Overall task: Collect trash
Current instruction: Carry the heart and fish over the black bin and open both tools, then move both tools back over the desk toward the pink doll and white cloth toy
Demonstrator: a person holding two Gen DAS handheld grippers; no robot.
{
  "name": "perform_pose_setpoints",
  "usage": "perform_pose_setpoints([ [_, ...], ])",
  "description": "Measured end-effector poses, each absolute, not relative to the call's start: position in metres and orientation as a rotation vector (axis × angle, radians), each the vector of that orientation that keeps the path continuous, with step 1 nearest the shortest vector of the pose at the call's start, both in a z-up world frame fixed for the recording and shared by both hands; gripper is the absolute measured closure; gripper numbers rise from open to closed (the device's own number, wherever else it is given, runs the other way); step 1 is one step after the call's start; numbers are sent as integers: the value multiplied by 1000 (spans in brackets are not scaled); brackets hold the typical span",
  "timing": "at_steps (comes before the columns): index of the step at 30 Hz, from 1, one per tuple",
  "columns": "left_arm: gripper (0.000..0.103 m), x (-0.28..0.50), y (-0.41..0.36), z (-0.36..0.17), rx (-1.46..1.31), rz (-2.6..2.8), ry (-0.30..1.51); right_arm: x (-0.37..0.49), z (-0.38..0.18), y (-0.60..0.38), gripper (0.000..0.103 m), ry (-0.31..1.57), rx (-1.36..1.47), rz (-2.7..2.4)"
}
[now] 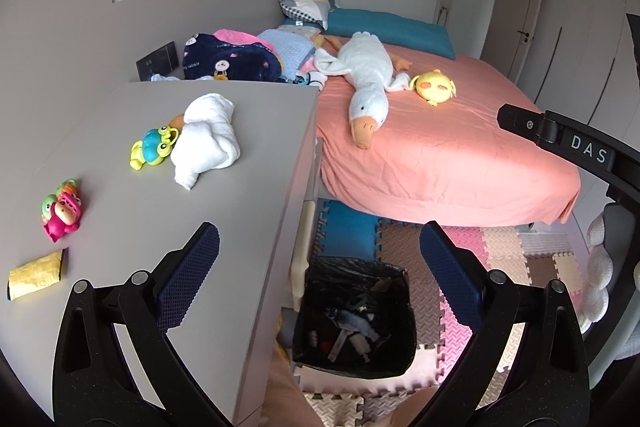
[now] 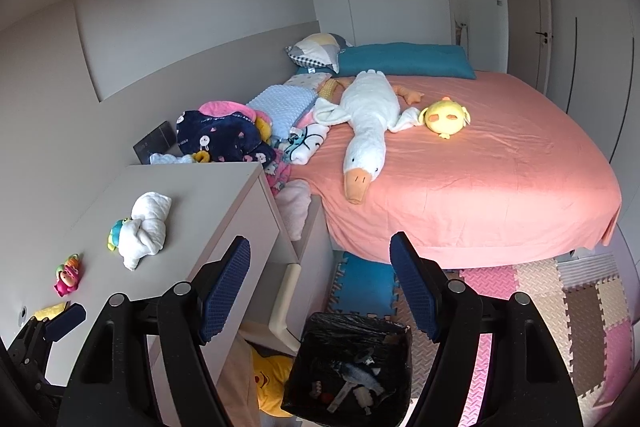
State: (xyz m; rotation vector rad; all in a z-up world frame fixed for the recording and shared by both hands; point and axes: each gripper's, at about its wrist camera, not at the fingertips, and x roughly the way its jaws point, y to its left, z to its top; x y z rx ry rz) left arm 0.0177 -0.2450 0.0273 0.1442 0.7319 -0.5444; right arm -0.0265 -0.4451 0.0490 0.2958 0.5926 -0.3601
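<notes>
— Between the wide-spread, empty pads of the left gripper point(image 1: 320, 259), what is seen?
— A black-lined square trash bin point(image 1: 394, 343) at six o'clock; the right gripper point(image 2: 320, 283) is likewise parted, nothing held.
— And remaining trash?
— A crumpled yellow wrapper point(image 1: 36, 277) is left at nine o'clock on the grey desk point(image 1: 224, 195).

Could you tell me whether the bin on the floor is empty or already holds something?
Not empty. The bin, lined with a black bag, stands upright and has several pieces of trash lying at its bottom; it is far from full.

bin point(image 2: 352, 371) contents: dark, small, unidentifiable | yellow wrapper point(image 2: 50, 311): partly hidden behind left tool point(image 2: 60, 319) in right wrist view | yellow toy point(image 2: 268, 383) under bench point(image 2: 200, 187): mostly occluded
</notes>
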Motion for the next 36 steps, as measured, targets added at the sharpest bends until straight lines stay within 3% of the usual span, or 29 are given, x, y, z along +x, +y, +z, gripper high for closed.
perform_pose_setpoints([
  [36, 6, 68, -92, 9, 36, -255, 751, 54, 19, -326, 28, 683, 225, -112],
])
